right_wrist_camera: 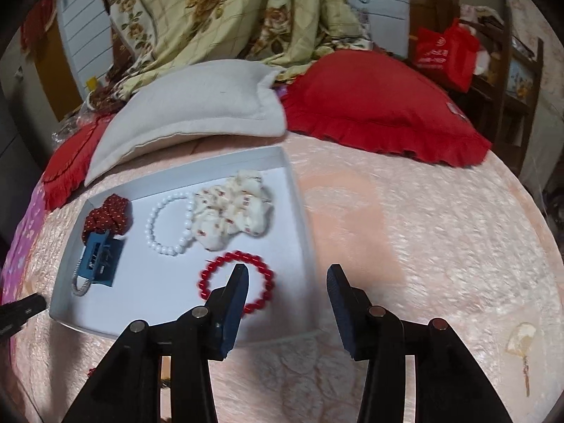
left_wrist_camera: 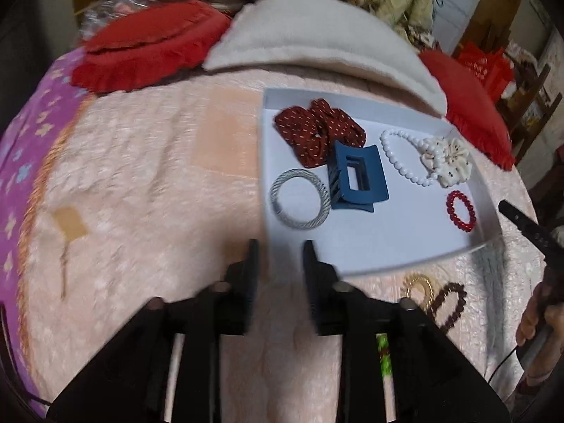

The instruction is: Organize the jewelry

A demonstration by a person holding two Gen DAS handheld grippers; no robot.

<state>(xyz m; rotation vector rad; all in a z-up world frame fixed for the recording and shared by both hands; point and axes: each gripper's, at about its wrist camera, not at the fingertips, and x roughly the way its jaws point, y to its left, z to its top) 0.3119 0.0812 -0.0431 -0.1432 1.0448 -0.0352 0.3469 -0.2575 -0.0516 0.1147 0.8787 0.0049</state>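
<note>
- Jewelry is being sorted; the right gripper (right_wrist_camera: pixel 287 275) is hovering with jaws apart and empty, over the red bead bracelet (right_wrist_camera: pixel 236 283) lying in the white tray (right_wrist_camera: pixel 299 218).
- Left gripper (left_wrist_camera: pixel 280 250) jaws are likewise standing apart, empty, at the tray's near edge.
- Brown bead bracelet (left_wrist_camera: pixel 449 305), still lying on the bed (left_wrist_camera: pixel 158 176), is being judged light, slippery and limp; one side of its loop should be pinched.

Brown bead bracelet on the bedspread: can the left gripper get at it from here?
Probably yes. The brown bead bracelet lies outside the white tray, just right of the empty, open left gripper. Only a gold ring touches it; nothing covers it.
</note>
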